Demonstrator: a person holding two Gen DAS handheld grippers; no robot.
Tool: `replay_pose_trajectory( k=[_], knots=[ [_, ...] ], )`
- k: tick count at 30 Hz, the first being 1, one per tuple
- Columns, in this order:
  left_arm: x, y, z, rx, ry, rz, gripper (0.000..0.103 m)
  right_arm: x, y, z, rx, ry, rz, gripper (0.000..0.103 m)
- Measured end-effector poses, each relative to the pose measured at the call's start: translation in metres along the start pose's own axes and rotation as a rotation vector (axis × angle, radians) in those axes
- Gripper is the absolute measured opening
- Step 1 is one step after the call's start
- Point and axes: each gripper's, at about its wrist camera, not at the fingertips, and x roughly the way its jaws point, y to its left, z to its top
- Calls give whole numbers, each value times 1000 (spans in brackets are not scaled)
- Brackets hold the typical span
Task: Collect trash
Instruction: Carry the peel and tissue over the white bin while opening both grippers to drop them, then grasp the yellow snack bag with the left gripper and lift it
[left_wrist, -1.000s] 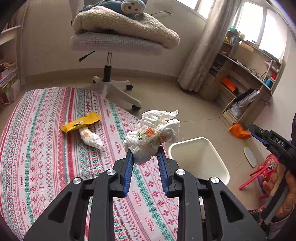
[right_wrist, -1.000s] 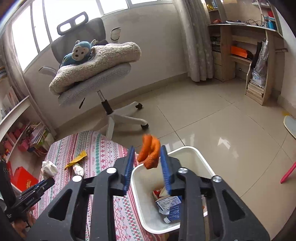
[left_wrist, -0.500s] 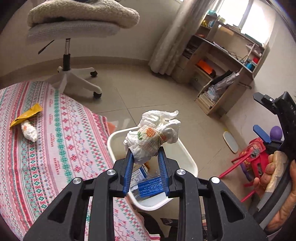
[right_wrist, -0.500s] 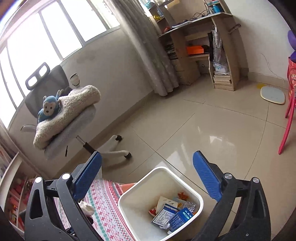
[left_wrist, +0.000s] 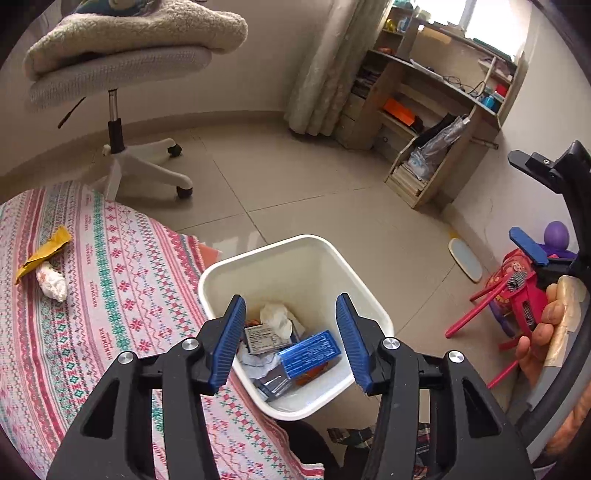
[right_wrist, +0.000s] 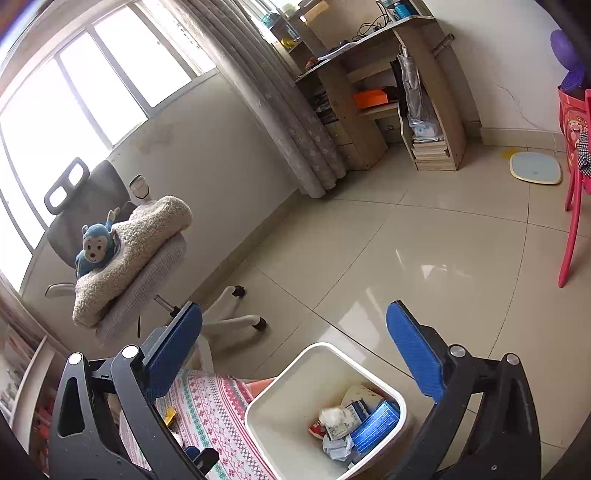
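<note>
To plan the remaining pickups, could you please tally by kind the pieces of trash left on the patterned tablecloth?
Yellow wrapper: 1
Crumpled white tissue: 1
Total: 2

Straight below my left jaws sits the bin (left_wrist: 295, 258), with the crumpled tissue (left_wrist: 275, 319) and a box (left_wrist: 309, 353) in it. The table (left_wrist: 110, 295) lies left of them, bearing a wrapper (left_wrist: 44, 251) and wad (left_wrist: 51, 282). The chair (left_wrist: 118, 66) stands beyond.
</note>
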Motion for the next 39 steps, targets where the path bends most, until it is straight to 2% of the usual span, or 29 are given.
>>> replay_pose_trajectory(
  k=[4, 10, 16, 21, 26, 30, 31, 32, 33, 34, 35, 36, 37, 38, 39],
  knots=[
    [-8, 31, 0, -37, -3, 77, 55, 10, 25, -12, -56, 39, 12, 96],
    [-19, 95, 2, -64, 6, 254, 57, 26, 70, -37, -98, 121, 83, 96],
    [-11, 182, 25, -104, 77, 424, 57, 42, 120, -68, -152, 235, 173, 96],
    [24, 241, 55, -79, 167, 522, 57, 54, 152, -85, -200, 299, 218, 96],
    [82, 269, 66, -91, 293, 459, 57, 69, 175, -98, -232, 352, 233, 96],
    [115, 290, 60, -52, 341, 539, 58, 83, 192, -114, -264, 423, 239, 96],
    [120, 300, 58, -62, 371, 533, 58, 85, 196, -118, -278, 432, 237, 96],
    [123, 312, 54, -86, 400, 516, 62, 87, 199, -121, -292, 439, 236, 96],
    [117, 321, 53, -109, 379, 489, 64, 89, 203, -124, -308, 446, 236, 96],
    [111, 329, 52, -123, 365, 495, 59, 90, 207, -128, -324, 452, 234, 96],
    [104, 339, 50, -143, 362, 496, 44, 92, 210, -132, -338, 459, 231, 96],
    [95, 349, 48, -181, 357, 469, 36, 94, 213, -136, -350, 471, 228, 96],
    [86, 360, 45, -231, 351, 443, 18, 96, 216, -140, -364, 485, 225, 96],
    [75, 370, 42, -274, 344, 434, 8, 99, 219, -145, -378, 501, 220, 96],
    [64, 379, 38, -310, 334, 429, 8, 101, 221, -150, -391, 513, 217, 96]
  ],
)
